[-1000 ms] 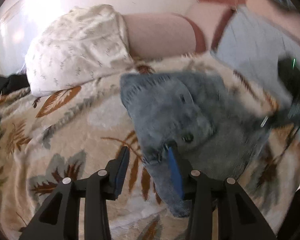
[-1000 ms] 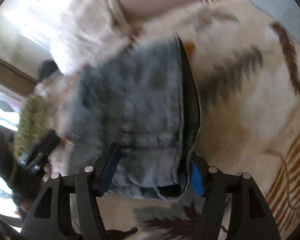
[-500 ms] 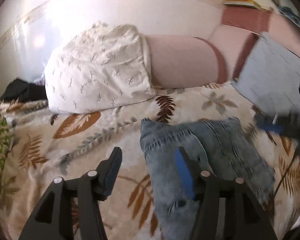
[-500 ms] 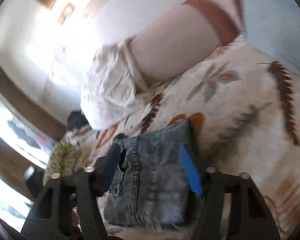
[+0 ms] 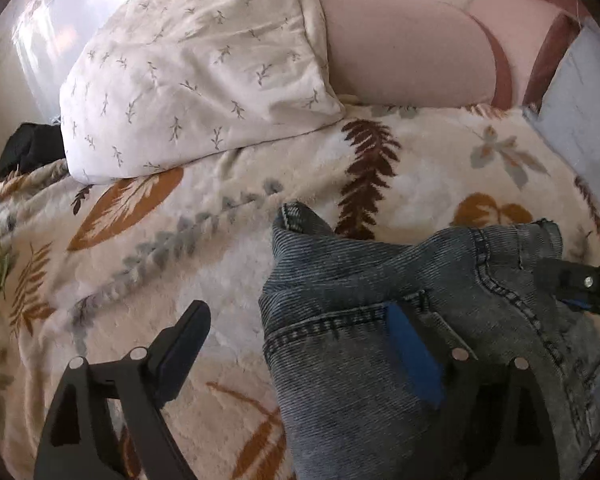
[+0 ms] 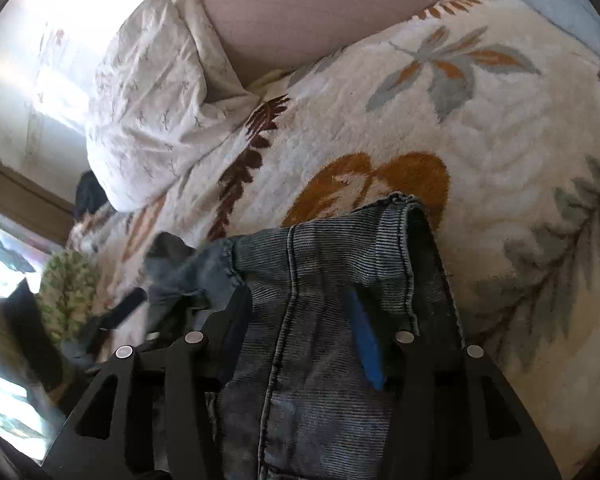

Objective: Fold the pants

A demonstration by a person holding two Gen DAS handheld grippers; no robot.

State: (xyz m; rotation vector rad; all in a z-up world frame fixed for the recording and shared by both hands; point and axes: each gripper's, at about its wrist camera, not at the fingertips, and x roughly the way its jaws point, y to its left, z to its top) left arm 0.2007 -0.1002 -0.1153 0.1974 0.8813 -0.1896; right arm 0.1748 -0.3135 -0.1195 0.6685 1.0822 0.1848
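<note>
Denim pants [image 5: 379,360] folded on leaf-print blanket [image 5: 180,280].

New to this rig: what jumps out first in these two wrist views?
The blue jeans dominate, bunched on the leaf-patterned blanket at lower right of the left wrist view. The right gripper has denim between its fingers, while the left gripper is opening, one finger over the blanket and the other over the jeans. Behind, a white sprig-print pillow leans against a pink bolster.
</note>
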